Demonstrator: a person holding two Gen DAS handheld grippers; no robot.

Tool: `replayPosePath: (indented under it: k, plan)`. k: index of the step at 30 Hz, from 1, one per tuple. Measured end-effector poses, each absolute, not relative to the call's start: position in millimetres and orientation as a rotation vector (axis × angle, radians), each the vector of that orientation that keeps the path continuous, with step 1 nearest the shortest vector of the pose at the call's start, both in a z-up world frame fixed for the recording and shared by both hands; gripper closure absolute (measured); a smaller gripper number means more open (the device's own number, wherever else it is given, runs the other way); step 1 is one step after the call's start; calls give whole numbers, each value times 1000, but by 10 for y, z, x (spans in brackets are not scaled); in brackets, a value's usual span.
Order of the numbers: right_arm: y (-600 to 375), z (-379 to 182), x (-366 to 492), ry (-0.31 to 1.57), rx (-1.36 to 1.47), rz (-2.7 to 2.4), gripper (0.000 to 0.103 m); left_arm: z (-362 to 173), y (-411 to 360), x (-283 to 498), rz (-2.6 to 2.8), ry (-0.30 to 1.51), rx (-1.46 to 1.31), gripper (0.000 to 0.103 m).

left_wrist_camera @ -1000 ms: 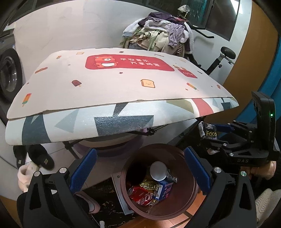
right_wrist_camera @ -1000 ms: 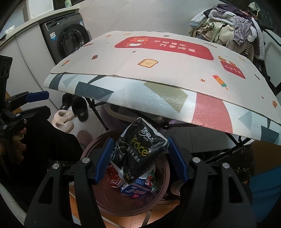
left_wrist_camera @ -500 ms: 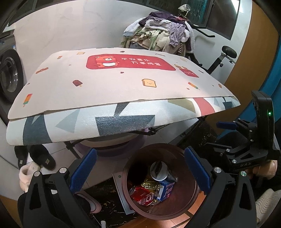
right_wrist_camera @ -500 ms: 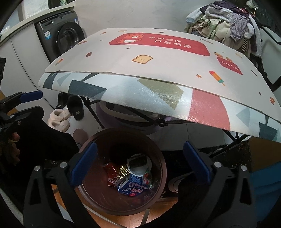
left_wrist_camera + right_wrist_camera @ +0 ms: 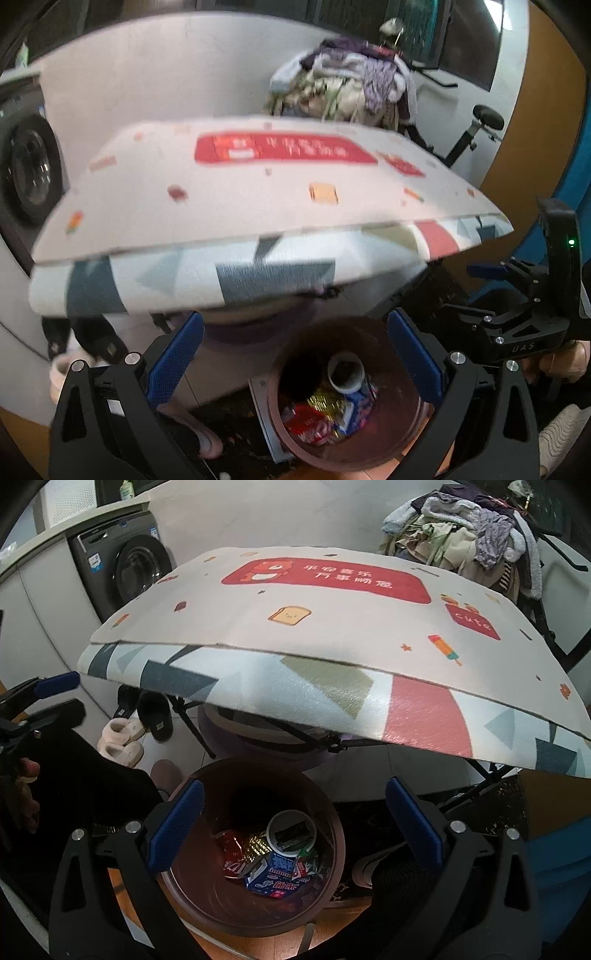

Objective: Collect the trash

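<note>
A brown round trash bin point(image 5: 334, 834) stands on the floor below the table's front edge; it also shows in the left wrist view point(image 5: 406, 435). It holds several wrappers, a white cup point(image 5: 291, 829) with the black packet inside, and a blue-white carton point(image 5: 275, 880). My right gripper point(image 5: 293, 827) is open and empty above the bin. My left gripper point(image 5: 295, 358) is open and empty above the bin's left side. The right gripper also shows at the right of the left wrist view point(image 5: 517, 295).
A folding table with a patterned mat point(image 5: 314, 627) overhangs the bin. A washing machine point(image 5: 122, 572) stands at the back left, slippers point(image 5: 125, 738) lie on the floor, and a clothes pile point(image 5: 469, 542) is at the back right.
One second ago my right gripper held the black packet over the bin. It opened and the packet dropped into the cup in the bin. The left view has shifted and blurred slightly.
</note>
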State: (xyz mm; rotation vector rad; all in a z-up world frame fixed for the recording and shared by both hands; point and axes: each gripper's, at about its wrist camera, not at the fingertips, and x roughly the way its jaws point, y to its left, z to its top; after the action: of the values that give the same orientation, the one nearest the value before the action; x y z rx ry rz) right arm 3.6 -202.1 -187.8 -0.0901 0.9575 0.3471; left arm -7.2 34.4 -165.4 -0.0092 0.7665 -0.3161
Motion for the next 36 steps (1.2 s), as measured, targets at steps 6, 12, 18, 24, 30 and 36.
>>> replayPosePath:
  k: [6, 12, 18, 24, 30, 36]
  plan:
    - [-2130, -1379, 124, 825, -89, 308, 6, -1064, 325, -93, -221, 607, 71, 6]
    - [-2232, -613, 179, 677, -46, 272, 6, -422, 363, -126, -179, 476, 46, 6]
    - [-2258, -34, 45, 553, -41, 269, 6, -29, 415, -165, -206, 445, -14, 6]
    - [-2269, 201, -82, 514, -19, 276, 6, 121, 368, -293, -66, 411, 32, 6]
    - [-2193, 265, -148, 501, -49, 274, 6, 193, 318, -350, -26, 388, 85, 6]
    - [-2177, 301, -175, 488, -63, 275, 6, 233, 327, -351, -30, 420, 72, 6]
